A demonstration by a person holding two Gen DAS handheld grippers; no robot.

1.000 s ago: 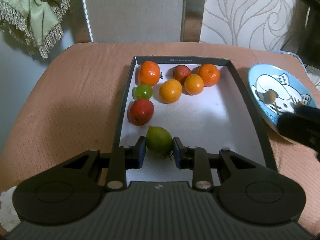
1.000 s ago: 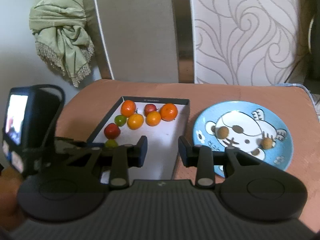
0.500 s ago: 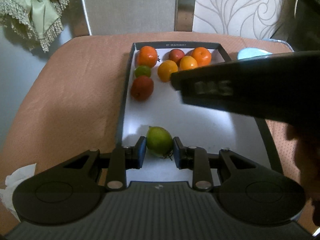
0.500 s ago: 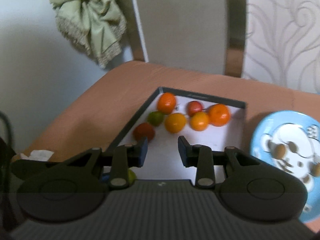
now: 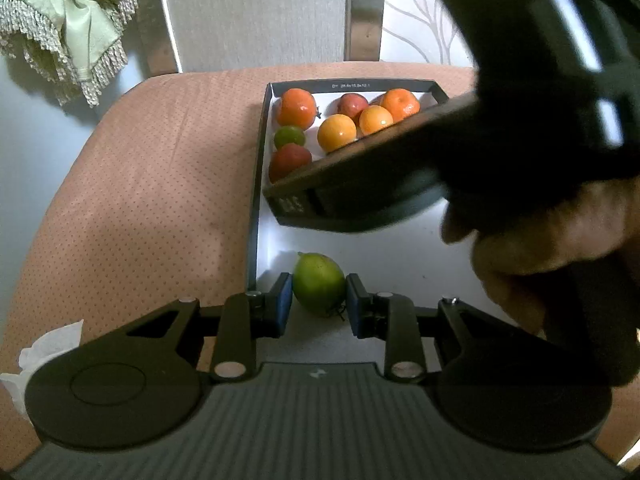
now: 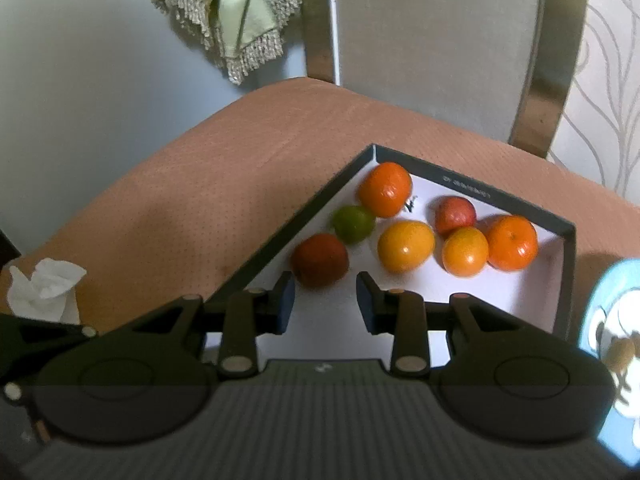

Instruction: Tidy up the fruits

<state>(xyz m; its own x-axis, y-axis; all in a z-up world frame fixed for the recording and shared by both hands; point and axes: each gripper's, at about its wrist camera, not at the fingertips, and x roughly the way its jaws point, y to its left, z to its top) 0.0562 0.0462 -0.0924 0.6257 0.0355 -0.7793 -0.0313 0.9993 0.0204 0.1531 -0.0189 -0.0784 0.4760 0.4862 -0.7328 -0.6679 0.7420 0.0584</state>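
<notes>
The right gripper (image 6: 325, 302) has swung in over the box (image 6: 472, 190) and now fills the left camera's view. On the left, the left gripper (image 5: 319, 302) pinches the green fruit (image 5: 319, 289) at the near end, apart from the pile. The right one hangs empty, jaws slightly apart, just short of the red fruit (image 6: 319, 260), likely next.

Both black grippers have blue-padded fingers (image 5: 283, 300), silver screws and ribbed grey bodies.

Fruits (image 6: 406, 246) lie in the tray (image 6: 472, 190), plate (image 6: 608, 320) to its right.
</notes>
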